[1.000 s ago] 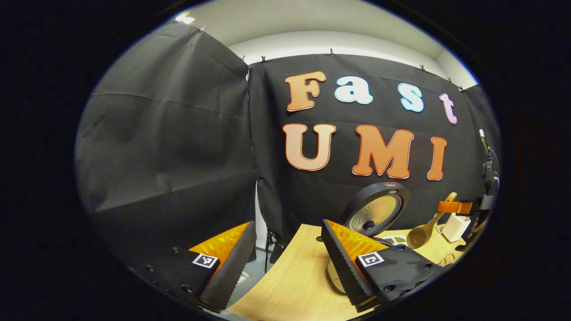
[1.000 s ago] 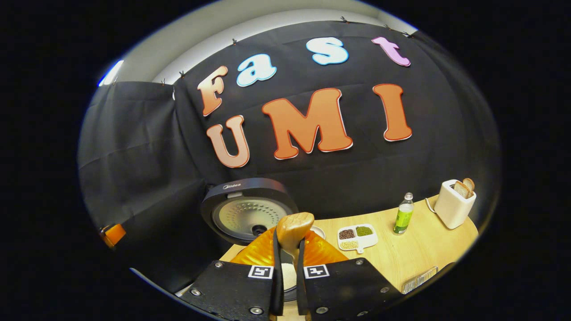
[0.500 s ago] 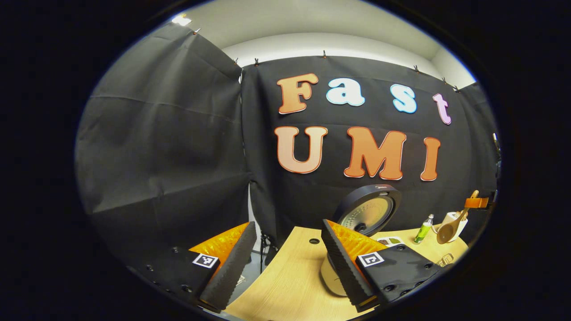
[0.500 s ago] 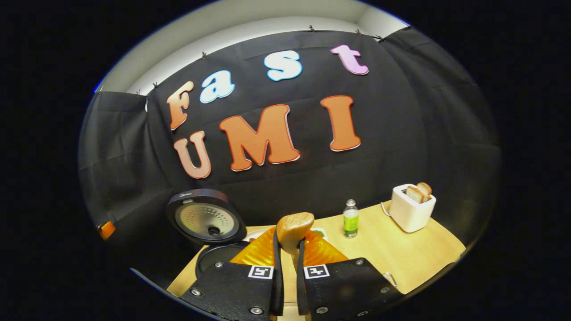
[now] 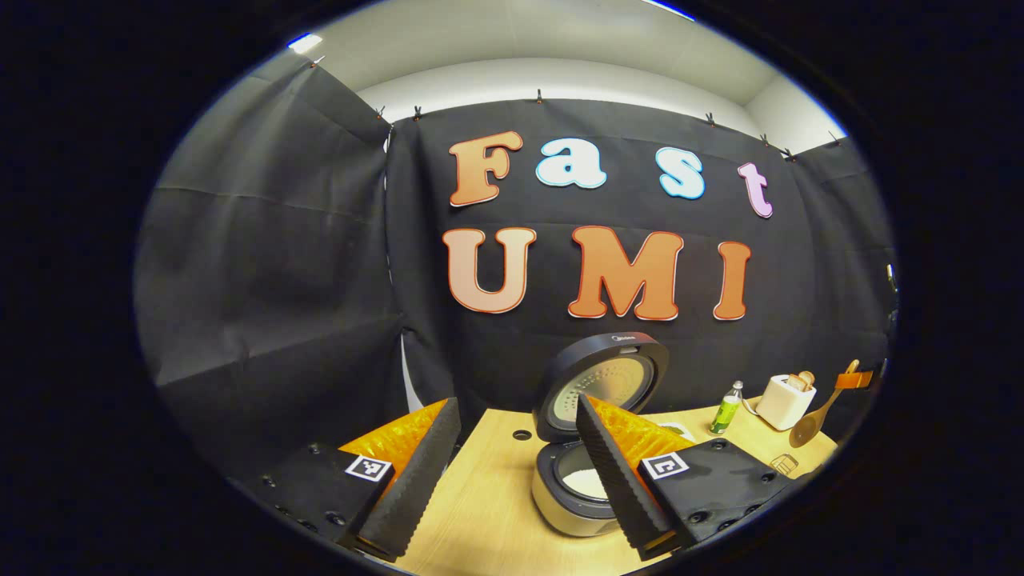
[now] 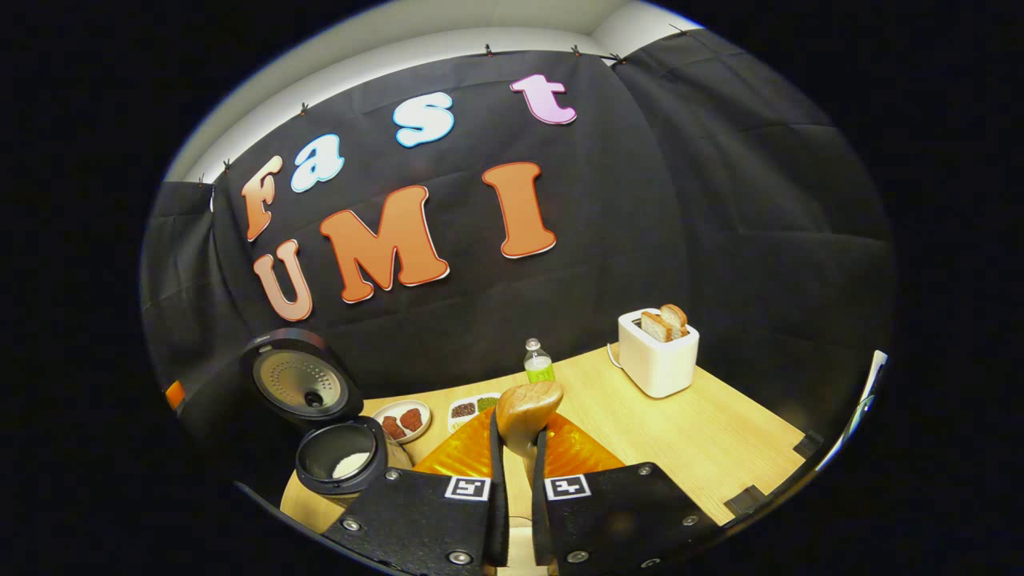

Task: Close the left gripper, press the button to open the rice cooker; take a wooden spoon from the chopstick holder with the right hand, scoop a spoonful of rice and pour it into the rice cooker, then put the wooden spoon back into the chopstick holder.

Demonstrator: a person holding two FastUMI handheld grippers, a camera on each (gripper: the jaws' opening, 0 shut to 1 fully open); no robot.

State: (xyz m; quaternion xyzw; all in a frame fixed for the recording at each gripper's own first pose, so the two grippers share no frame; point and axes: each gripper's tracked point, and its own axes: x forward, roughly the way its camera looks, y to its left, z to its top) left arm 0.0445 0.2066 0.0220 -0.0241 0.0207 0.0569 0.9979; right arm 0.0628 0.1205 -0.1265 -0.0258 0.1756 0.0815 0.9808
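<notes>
Left gripper view: the left gripper [image 5: 516,472] hangs wide open above the near edge of the wooden table [image 5: 488,512], its 2 fingers spread well apart and holding nothing. The right-hand finger [image 5: 616,472] cuts across the front of the rice cooker [image 5: 572,488], hiding part of its rim and bowl; the cooker stands just beyond the fingertips with its lid [image 5: 602,384] raised upright and a patch of white rice [image 5: 586,482] showing in the pot. Far off at the right edge, the right gripper [image 5: 858,378] is small and partly cut off, carrying the wooden spoon [image 5: 816,412] with its bowl hanging down near a white toaster [image 5: 784,400] and a green bottle [image 5: 726,412]; how its fingers stand cannot be made out from here. Right gripper view: the right gripper [image 6: 516,448] has its 2 fingers drawn close together, pressing on the wooden spoon [image 6: 526,412] from either side; the rounded end of the handle rises above the fingertips, while the rest of the spoon is hidden behind the fingers. The rice cooker [image 6: 340,460] sits low to the left of the gripper, lid [image 6: 298,384] up, rice [image 6: 350,464] visible inside. Beyond lie a plate [image 6: 402,420], a divided dish [image 6: 472,408] partly hidden by the spoon, the bottle [image 6: 538,364] and the toaster [image 6: 658,356] holding 2 slices. The chopstick holder cannot be made out.
</notes>
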